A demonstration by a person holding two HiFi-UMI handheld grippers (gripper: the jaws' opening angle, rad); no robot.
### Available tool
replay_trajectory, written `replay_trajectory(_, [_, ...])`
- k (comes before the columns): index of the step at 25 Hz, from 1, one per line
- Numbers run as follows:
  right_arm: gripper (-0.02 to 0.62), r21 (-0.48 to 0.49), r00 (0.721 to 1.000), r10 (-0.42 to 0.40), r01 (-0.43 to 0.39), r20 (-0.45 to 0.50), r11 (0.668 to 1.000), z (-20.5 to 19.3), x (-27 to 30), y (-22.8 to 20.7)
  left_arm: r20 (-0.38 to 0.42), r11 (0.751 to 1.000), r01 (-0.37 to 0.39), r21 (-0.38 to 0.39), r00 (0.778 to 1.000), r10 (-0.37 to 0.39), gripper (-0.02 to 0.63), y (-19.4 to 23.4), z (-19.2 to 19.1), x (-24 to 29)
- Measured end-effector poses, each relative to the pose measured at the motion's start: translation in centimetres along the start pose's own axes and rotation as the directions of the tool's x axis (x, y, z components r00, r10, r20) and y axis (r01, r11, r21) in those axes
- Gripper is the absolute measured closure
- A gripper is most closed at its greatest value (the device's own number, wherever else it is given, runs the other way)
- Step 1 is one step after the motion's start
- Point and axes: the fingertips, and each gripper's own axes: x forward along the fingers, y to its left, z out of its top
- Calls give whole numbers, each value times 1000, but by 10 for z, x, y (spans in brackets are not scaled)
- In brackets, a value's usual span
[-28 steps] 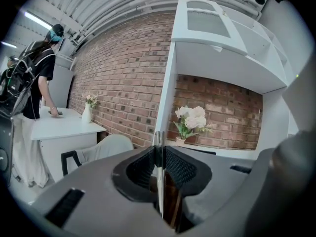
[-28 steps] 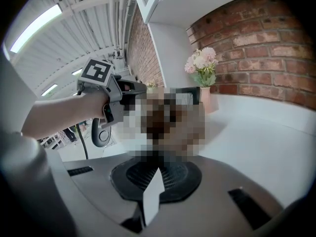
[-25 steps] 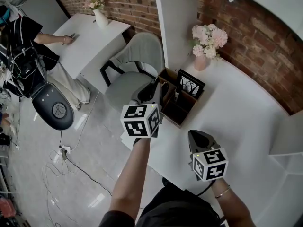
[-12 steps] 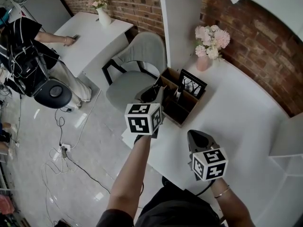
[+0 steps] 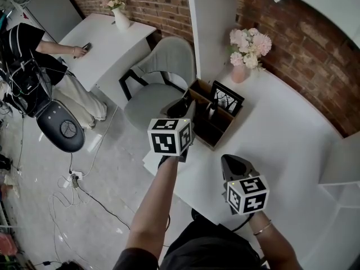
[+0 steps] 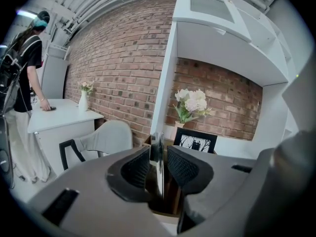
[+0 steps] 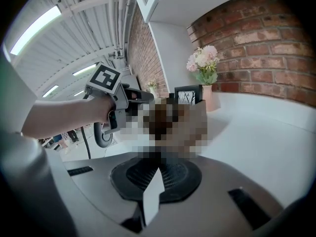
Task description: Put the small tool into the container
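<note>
The left hand-held gripper (image 5: 188, 107) sits just left of the frame's centre in the head view. Its matt grey nose pokes into the left end of the container (image 5: 216, 133), a brown open-topped box split by dividers into dark pockets.

In the left gripper view, the small tool (image 6: 157, 169) is a thin, flat, shiny metal strip. It stands upright between the black ribbed pads of the left hand-held gripper (image 6: 159, 152), with its lower end dipping into one of the container's pockets. The jaws have just been opening and are now released. The strip lies against the pad on the picture's left, and a slim gap shows before the other pad.

The right hand-held gripper (image 5: 229, 161) is lower right of centre over the smooth white worktop (image 5: 281, 139), well apart from the container. In its own view, the right hand-held gripper (image 7: 157, 172) is clenched. Its ribbed pads meet in one dark oval, and a pale flat sliver (image 7: 153, 201) sticks out at the seam; I cannot tell what that sliver is.

A black-framed picture (image 5: 226, 99) stands upright at the container's far side. Beyond it is a pink vase (image 5: 239, 73) of soft pale flowers against rough red brick. A rounded grey chair (image 5: 163, 72) stands to the container's upper left.
</note>
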Motion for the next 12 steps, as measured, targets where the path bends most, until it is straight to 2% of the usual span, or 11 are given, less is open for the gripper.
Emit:
replay_trajectory(4, [591, 1, 1000, 3, -3, -9, 1000, -3, 0, 0, -26, 1000, -3, -13, 1000, 3, 492, 1, -10, -2])
replay_trajectory(12, [592, -9, 1000, 13, -13, -14, 1000, -5, 2, 5, -52, 999, -8, -42, 999, 6, 486, 1, -38, -25])
